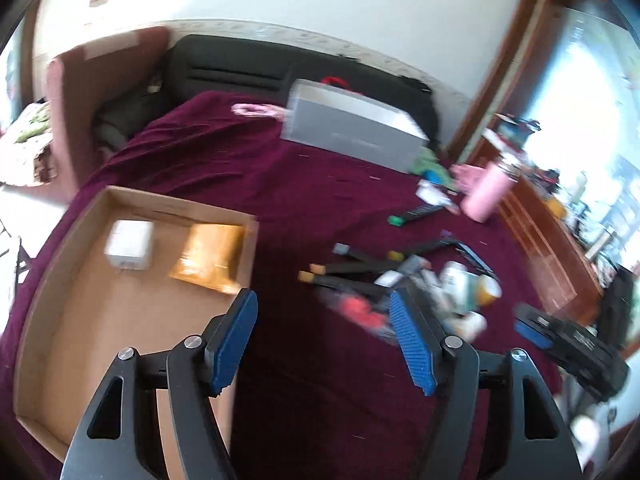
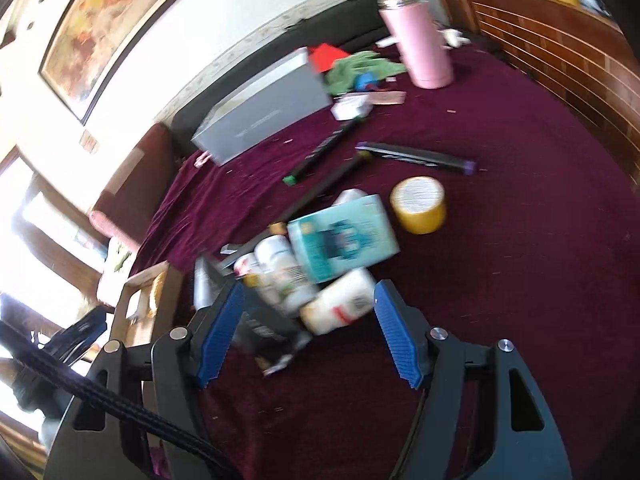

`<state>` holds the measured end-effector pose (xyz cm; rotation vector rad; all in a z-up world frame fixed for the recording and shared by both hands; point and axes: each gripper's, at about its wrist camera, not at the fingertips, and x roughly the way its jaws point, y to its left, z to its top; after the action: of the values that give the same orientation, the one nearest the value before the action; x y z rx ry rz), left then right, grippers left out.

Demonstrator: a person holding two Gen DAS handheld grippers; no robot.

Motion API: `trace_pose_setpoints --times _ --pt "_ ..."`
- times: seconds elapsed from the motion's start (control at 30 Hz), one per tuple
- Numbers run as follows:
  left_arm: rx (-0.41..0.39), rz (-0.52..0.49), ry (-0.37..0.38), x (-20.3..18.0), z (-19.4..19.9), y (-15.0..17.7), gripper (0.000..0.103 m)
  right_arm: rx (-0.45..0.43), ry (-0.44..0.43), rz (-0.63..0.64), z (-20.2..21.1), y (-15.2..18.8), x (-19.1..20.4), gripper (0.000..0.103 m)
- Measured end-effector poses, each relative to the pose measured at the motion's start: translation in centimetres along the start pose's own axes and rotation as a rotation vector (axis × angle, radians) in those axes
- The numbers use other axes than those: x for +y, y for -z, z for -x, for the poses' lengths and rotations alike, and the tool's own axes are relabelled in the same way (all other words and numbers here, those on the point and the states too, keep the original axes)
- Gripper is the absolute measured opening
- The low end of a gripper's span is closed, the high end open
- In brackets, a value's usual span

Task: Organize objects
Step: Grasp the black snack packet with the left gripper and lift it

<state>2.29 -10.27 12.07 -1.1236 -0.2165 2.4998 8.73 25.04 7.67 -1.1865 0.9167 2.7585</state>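
Note:
A cardboard tray (image 1: 52,264) lies on the maroon cloth at the left and holds a white adapter (image 1: 129,244) and a tan packet (image 1: 208,256). My left gripper (image 1: 324,340) is open and empty, above the cloth between the tray and a blurred heap of small objects (image 1: 424,292). My right gripper (image 2: 308,340) is open and empty, just short of that heap: a white bottle (image 2: 340,306), a teal box (image 2: 344,238), a labelled bottle (image 2: 280,268) and a dark packet (image 2: 268,332). A yellow tape roll (image 2: 420,204) lies beyond.
A grey box (image 1: 352,128) sits at the back of the cloth, a pink flask (image 2: 420,44) at the far right. Several long black sticks (image 2: 328,148) lie scattered mid-cloth. The tray corner (image 2: 136,296) shows left of the right gripper. A wooden cabinet (image 2: 560,56) borders the right.

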Motion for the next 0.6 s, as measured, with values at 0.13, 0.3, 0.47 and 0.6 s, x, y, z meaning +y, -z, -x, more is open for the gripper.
trace_pose_setpoints --times 0.13,0.3,0.47,0.6 --pt "0.022 -0.02 0.012 -1.9 -1.0 1.2 0.063 0.05 -0.08 -0.029 -1.1 -0.6 -0.8 0.067" --pt "0.042 0.011 -0.022 -0.8 -1.8 1.4 0.063 0.148 -0.146 0.141 -5.1 -0.5 4.5 0.067" --pt "0.016 0.08 -0.05 2.0 -0.8 1.1 0.063 0.266 -0.175 0.172 -9.7 0.0 6.9 0.069" --pt "0.019 0.087 -0.048 2.6 -1.0 1.1 0.063 0.476 -0.532 0.162 -9.4 2.2 8.0 0.069"
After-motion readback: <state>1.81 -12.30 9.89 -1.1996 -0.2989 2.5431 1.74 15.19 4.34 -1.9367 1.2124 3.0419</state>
